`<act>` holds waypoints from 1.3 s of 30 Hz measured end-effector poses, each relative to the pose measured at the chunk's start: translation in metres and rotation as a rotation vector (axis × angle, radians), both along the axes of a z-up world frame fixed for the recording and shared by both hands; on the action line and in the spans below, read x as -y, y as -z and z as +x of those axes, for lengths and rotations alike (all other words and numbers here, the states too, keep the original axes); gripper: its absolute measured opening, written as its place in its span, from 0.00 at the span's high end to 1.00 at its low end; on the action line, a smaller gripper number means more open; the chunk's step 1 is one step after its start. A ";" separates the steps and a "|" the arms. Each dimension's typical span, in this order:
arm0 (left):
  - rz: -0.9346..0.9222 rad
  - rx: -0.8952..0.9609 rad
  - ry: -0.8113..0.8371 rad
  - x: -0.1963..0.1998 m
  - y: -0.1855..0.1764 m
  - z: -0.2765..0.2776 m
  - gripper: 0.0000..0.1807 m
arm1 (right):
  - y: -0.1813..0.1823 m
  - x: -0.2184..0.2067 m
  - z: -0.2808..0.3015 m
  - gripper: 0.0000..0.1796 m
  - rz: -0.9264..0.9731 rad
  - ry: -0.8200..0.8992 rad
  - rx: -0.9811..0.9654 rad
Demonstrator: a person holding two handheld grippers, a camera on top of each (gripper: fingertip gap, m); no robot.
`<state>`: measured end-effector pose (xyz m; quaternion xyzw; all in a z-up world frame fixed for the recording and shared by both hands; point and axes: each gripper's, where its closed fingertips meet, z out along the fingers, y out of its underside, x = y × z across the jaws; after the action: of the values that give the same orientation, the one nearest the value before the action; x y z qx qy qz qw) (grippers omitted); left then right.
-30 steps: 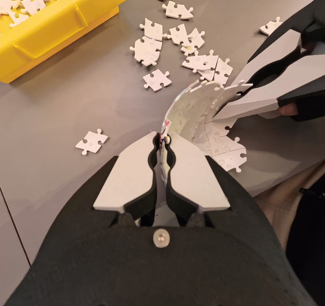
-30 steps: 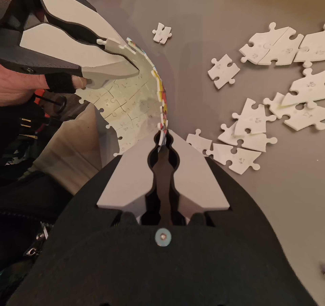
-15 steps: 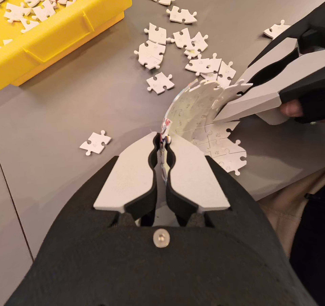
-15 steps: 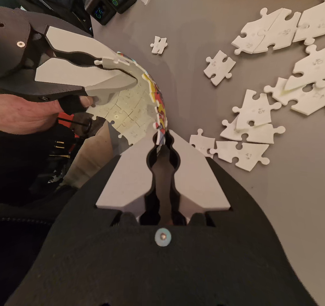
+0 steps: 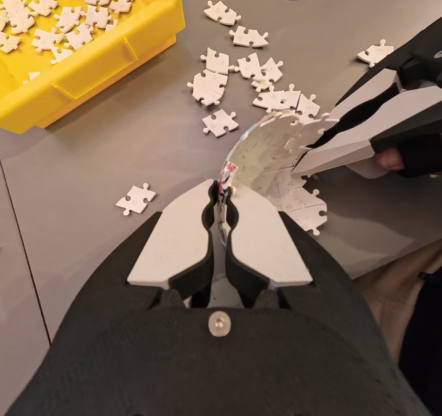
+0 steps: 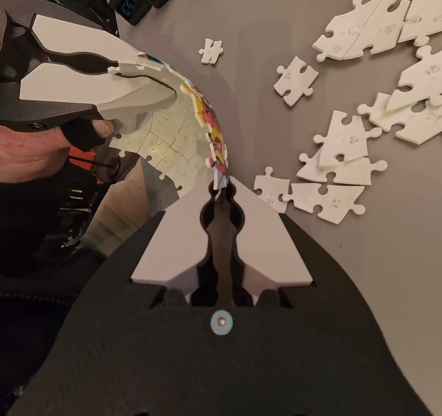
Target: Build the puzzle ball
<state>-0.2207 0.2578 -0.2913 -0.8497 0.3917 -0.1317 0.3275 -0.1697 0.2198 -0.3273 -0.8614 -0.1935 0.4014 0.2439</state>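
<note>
A partly built puzzle ball (image 5: 260, 156), a curved shell of joined pieces with its pale inner side showing and a coloured print on the outside, was held up above the grey counter (image 5: 119, 156) between the two grippers. The left gripper (image 5: 221, 190) had its jaws pinching the shell's edge, which ran down between them. The right gripper (image 6: 221, 184) had its jaws closed on a piece at the opposite rim of the shell; in the left wrist view that gripper (image 5: 308, 141) came in from the right, with a gloved hand (image 5: 411, 156) behind it.

Loose white pieces (image 5: 210, 89) lay scattered on the counter beyond the shell, one lone piece (image 5: 135, 200) sat to the left of it, and many more filled a yellow bin (image 5: 100, 65) at the far left. In the right wrist view several loose pieces (image 6: 332, 172) lay overlapping just beside the gripper.

The step in hand looked like seating a rim piece into the shell while the other side was braced. The ball seemed well short of half done. The next move would call for a firm, even press along the joint, with the left grip steady so the thin shell would not flex and pop its seams.
</note>
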 end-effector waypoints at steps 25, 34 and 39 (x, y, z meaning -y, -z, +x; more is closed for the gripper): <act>0.032 0.015 -0.022 -0.003 -0.002 0.000 0.98 | 0.001 0.005 -0.005 0.92 -0.141 0.015 -0.134; 0.074 0.036 -0.045 -0.005 -0.008 0.002 0.98 | 0.005 0.009 -0.012 0.93 -0.124 -0.018 -0.088; 0.091 0.046 -0.060 -0.006 -0.010 0.001 0.97 | 0.007 0.007 -0.013 0.97 -0.122 -0.006 -0.080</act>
<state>-0.2200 0.2640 -0.2809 -0.8420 0.3641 -0.1232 0.3785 -0.1831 0.2128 -0.3341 -0.8573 -0.1612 0.4474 0.1971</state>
